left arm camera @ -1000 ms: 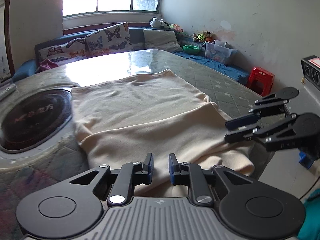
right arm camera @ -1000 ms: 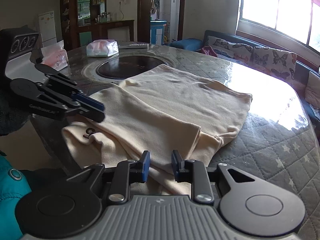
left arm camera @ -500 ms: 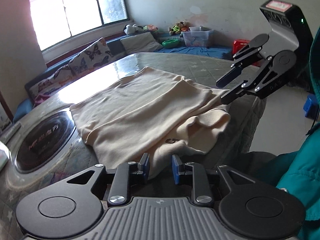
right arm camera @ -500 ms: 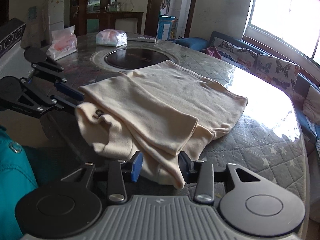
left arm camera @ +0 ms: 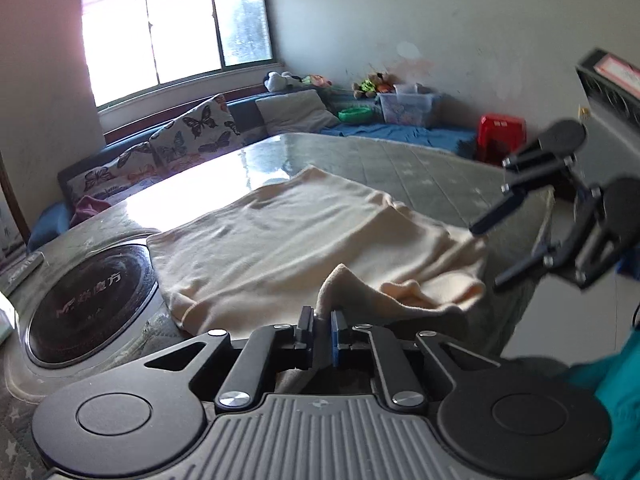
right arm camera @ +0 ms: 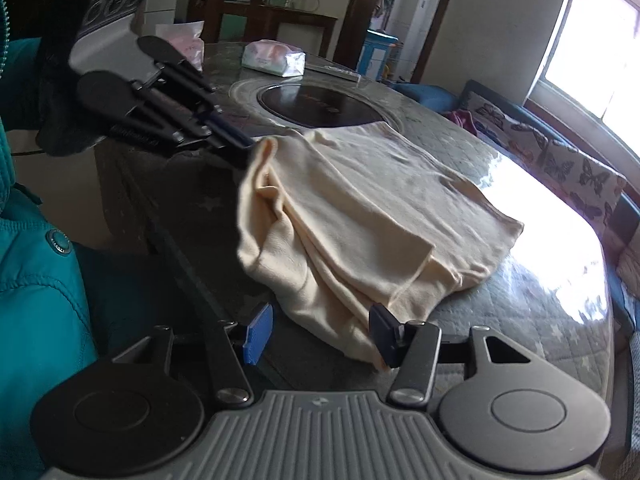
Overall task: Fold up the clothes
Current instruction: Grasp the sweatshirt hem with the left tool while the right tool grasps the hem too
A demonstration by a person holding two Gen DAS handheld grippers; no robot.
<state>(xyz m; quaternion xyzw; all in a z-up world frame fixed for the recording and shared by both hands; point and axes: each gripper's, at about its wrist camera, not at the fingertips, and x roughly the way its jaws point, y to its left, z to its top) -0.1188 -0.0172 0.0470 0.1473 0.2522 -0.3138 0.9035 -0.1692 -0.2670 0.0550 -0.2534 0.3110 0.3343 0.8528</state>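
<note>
Left wrist view showed the quilted, glass-topped desk (left arm camera: 432,168) carrying a cream garment (left arm camera: 288,236), part-folded near its front edge beside a dark round cooktop (left arm camera: 88,296). The left gripper (left arm camera: 322,322) had just closed, pinching a raised fold of that garment. The right gripper (right arm camera: 316,334) had just been opening, its pads standing apart around the near hem, released.

Pale lettering on the round black cooktop (left arm camera: 88,288) starts "MF"; the rest is unclear.
</note>
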